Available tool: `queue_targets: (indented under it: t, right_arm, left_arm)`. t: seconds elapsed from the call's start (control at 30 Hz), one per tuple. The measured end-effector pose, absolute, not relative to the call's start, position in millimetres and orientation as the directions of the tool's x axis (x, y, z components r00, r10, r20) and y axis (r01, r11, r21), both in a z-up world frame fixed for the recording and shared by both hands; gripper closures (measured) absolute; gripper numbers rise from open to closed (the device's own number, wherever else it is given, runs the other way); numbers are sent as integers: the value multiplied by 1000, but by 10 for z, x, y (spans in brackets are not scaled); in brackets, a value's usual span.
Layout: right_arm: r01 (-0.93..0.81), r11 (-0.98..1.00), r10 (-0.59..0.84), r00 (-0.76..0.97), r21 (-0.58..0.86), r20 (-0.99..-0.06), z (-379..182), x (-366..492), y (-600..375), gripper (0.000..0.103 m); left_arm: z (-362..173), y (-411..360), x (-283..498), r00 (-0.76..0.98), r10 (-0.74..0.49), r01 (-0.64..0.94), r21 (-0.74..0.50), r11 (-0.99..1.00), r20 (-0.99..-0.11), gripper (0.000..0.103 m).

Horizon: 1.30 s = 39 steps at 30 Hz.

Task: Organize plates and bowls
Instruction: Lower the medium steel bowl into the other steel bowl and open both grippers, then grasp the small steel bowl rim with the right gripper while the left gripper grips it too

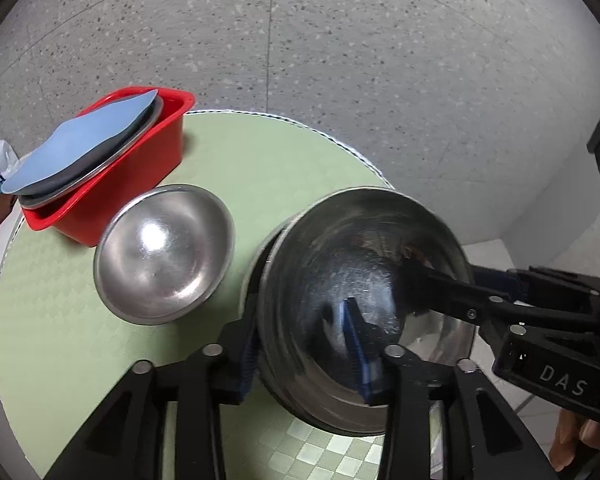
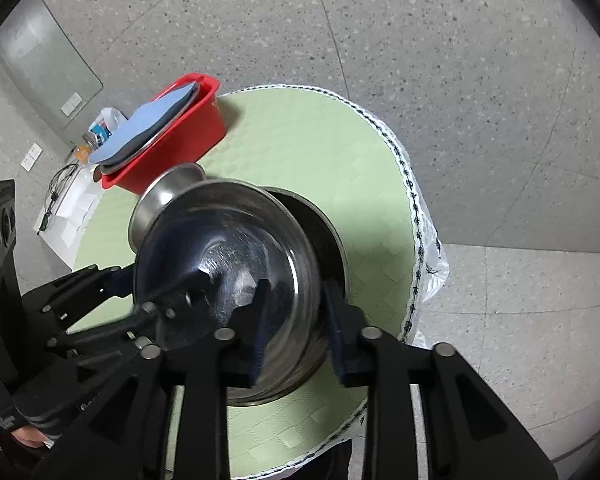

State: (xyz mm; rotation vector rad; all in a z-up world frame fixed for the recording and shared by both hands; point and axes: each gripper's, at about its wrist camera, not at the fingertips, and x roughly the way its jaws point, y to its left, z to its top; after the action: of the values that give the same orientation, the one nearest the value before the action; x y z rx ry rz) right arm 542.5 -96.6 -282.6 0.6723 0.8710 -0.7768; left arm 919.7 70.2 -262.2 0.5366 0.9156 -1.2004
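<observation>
Big steel bowl (image 1: 364,280) sits nested in another bowl on green surface (image 1: 80,320). My left gripper (image 1: 300,344) and right gripper (image 2: 296,316) both straddle its rim, fingers slack, not pinching. Small bowl (image 1: 164,252) just beside, red bin (image 1: 112,184) w/ plates behind

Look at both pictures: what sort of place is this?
Probably a plain indoor room set up for dish sorting: a round table with a green checked cloth, a speckled floor, steel bowls and a red tub of plates.
</observation>
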Motion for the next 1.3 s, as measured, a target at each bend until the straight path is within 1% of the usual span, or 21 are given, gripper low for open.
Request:
queue_targets:
  t: [0.03,0.1,0.13,0.2,0.37,0.43,0.47,0.5,0.53,0.57,0.6,0.7,0.73,0.9,1.07,1.3]
  right_arm:
    - [812,549,-311,420,200,-853,-2806,5430,-959,67]
    - [813,548,-318,419,196,-850,-2761,5430,-948,64]
    - [813,548,-319,423,199,-848,-2751,5425,-947,58]
    - [809,552,-327,431,201,-841,-2694,5420,-932,55]
    - [804,562,-346,443,195,-827,-2564,5461,-949,54]
    - [804,565,-363,444,186,-819,-2490,5490,-968,53]
    - [803,568,-370,445,181,-815,-2452,5508,-979,52]
    - [801,571,-380,450,178,-808,-2411,5523,-991,49]
    - [799,577,-397,456,170,-797,-2340,5564,-1018,45]
    - [797,582,-404,458,163,-792,-2296,5610,-1048,44]
    - [793,587,-406,462,163,-788,-2267,5649,-1075,41]
    - [772,615,-394,479,162,-784,-2196,5866,-1174,38]
    - [763,626,-386,483,161,-786,-2192,5959,-1208,35]
    - [716,679,-290,463,161,-838,-2382,6505,-1336,34]
    - [702,695,-210,407,157,-889,-2705,6913,-1431,34]
    - [709,692,-162,333,134,-929,-3011,7159,-1546,34]
  left_arm:
    - [-2619,703,9192,89,-550,945,-104,309,-830,61]
    - [-2606,713,9194,79,-555,947,-112,301,-828,54]
    - [-2590,721,9191,76,-562,947,-117,299,-824,52]
    - [-2536,753,9185,77,-580,949,-119,293,-811,44]
    - [-2427,860,9231,86,-620,948,-127,292,-780,40]
    - [-2374,930,9301,105,-633,941,-130,314,-767,35]
    - [-2358,968,9332,114,-639,937,-131,323,-761,31]
    - [-2322,1030,9399,136,-649,927,-135,350,-749,26]
    - [-2296,1082,9445,152,-655,918,-139,371,-741,24]
    - [-2278,1132,9511,170,-658,908,-143,394,-734,20]
    - [-2267,1189,9607,195,-655,892,-147,428,-730,19]
    - [-2310,1333,9886,228,-629,839,-178,514,-743,18]
    - [-2329,1364,9955,233,-619,822,-188,537,-750,18]
    - [-2481,1474,10365,272,-551,724,-209,657,-789,18]
    - [-2617,1379,10590,271,-510,679,-214,702,-816,19]
    - [-2852,1102,10798,227,-476,663,-223,715,-850,22]
